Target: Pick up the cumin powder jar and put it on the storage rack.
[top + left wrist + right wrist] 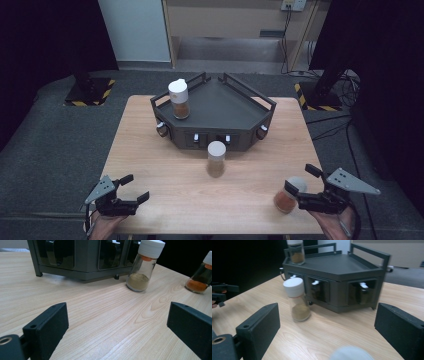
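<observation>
Three white-capped glass spice jars are out. One with brown powder (179, 100) (296, 251) stands on top of the dark rack (225, 105) (342, 267) at its left corner. A second, with beige powder (216, 159) (143, 267) (297, 300), stands on the table in front of the rack. The third, with orange powder (288, 196) (202, 277), is at the near right, and its blurred cap (351, 354) shows low between the wide-apart jaws of my right gripper (306, 187) (327, 315), which is open. My left gripper (138, 187) (117, 315) is open over bare wood at the near left.
The wooden table (165, 150) ends close behind both grippers. The rack has low rails on top and small drawers with white knobs (363, 285) on its front. Bare wood lies between the left gripper and the middle jar. The left gripper (219, 293) also appears at the far left of the right gripper view.
</observation>
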Tool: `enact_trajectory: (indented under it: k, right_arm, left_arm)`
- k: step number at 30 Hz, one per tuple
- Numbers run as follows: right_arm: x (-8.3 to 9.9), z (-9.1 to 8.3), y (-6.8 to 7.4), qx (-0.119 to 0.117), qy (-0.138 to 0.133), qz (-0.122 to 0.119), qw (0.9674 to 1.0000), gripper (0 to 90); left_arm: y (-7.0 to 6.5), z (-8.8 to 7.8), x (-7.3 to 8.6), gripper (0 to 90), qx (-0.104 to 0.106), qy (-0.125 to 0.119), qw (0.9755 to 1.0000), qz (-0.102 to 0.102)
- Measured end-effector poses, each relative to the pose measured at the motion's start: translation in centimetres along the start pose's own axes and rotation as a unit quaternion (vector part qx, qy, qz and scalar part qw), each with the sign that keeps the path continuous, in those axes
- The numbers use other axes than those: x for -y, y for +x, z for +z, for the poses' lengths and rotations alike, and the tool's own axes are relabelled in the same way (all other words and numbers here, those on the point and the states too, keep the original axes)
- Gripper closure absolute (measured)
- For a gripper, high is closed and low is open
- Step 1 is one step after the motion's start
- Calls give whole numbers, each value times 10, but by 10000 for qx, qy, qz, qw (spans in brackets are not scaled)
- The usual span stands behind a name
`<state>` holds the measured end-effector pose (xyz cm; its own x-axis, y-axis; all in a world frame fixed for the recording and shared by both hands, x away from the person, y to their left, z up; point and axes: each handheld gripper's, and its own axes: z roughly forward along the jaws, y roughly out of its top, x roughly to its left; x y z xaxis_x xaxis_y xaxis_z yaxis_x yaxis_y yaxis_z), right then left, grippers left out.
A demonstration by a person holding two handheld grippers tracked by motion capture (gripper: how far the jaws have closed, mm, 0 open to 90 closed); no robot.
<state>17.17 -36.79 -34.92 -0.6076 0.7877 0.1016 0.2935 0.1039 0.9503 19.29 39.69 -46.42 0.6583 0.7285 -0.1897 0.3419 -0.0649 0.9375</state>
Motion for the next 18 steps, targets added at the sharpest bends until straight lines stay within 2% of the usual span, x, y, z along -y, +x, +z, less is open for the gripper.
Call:
enact_trajectory:
  k: [8, 17, 18]
  right_arm:
    - [-23, 38, 6, -382, 74, -111, 9992, 63]
    - [-40, 70, 13, -646, 120, -229, 9976, 65]
    - [-43, 78, 14, -701, 144, -253, 9971, 67]
  left_arm:
    - [0, 1, -1, 27, 32, 33, 10000, 23]
    - [0, 1, -1, 27, 37, 44, 10000, 31]
    - [0, 1, -1, 27, 40, 46, 10000, 32]
